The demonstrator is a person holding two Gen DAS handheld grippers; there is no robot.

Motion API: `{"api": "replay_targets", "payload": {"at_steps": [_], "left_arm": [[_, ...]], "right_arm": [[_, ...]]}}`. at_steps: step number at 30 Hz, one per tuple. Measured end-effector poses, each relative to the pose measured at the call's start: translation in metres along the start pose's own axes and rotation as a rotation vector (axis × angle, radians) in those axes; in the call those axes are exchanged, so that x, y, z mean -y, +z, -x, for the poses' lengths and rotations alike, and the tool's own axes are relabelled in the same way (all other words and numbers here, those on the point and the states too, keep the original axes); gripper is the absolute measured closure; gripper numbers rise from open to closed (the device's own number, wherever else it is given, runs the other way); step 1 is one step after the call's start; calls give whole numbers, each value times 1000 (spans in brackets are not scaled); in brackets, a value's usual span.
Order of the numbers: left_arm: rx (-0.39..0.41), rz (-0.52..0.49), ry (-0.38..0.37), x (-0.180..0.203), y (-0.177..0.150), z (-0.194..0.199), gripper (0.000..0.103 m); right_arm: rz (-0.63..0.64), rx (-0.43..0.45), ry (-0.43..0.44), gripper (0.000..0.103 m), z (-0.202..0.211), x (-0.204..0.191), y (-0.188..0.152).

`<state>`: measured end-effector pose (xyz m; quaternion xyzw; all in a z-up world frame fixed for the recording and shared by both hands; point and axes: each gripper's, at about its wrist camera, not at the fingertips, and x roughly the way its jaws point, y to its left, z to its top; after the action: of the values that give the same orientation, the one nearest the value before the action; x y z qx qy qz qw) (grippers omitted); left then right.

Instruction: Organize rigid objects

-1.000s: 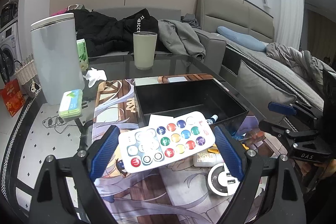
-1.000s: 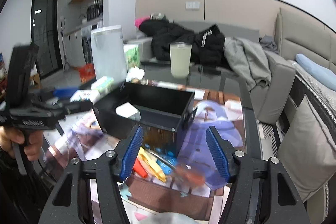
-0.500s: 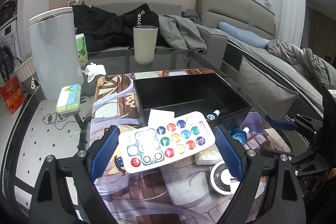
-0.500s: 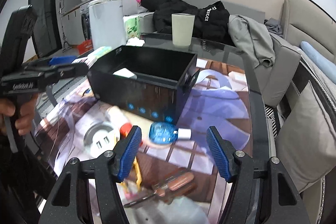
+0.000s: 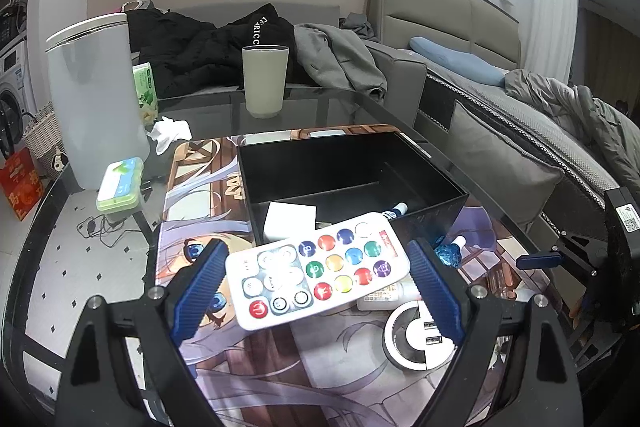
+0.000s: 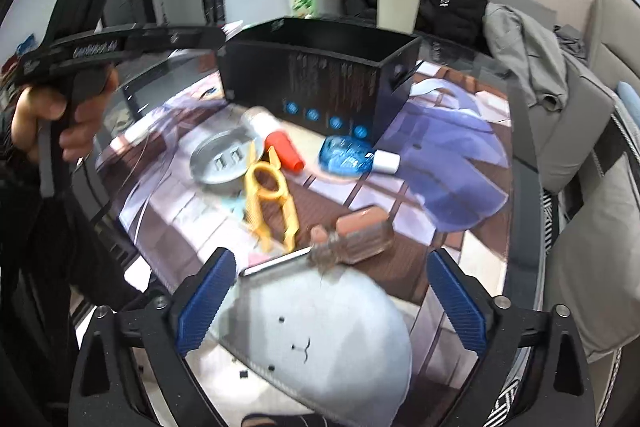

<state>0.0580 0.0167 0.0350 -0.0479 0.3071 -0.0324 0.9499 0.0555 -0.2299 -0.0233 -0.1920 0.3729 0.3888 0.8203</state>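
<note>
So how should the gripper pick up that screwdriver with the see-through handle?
Probably by the handle. The screwdriver lies flat on the mat, its thin metal shaft pointing left, its chunky handle to the right. The right gripper, jaws opening and empty, could come down from above, one finger on each long side of the handle. The shaft looks too slim and low to pinch well.

The remote (image 5: 318,269) covers part of a white bottle (image 5: 386,297) and the box's (image 5: 352,167) near wall. In the right wrist view the screwdriver (image 6: 352,235) and yellow clip (image 6: 272,203) are motion-blurred, and print on the box is too small to read.
</note>
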Motion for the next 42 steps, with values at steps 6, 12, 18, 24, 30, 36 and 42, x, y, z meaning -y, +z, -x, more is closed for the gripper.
{"api": "replay_targets", "payload": {"at_steps": [6,12,18,24,30,36,42], "left_arm": [[-7,-3,-5,0,0,-2,13],[-3,0,-8,-1,1,-3,13],[-2,1,-9,-1,-1,-2,13],[1,2,-9,0,-1,1,13],[1,3,-6,-1,-1,2,13],[2,13,-3,-7,1,2,13],[18,9,-6,-8,3,4,13]], "right_arm": [[23,-11,-11,5,-14,2,7],[35,13,12,15,-20,5,13],[44,24,49,53,-19,3,18],[51,43,57,58,-13,-3,16],[37,119,59,70,2,-5,23],[58,131,43,69,4,-11,31],[51,188,57,69,15,-14,38]]}}
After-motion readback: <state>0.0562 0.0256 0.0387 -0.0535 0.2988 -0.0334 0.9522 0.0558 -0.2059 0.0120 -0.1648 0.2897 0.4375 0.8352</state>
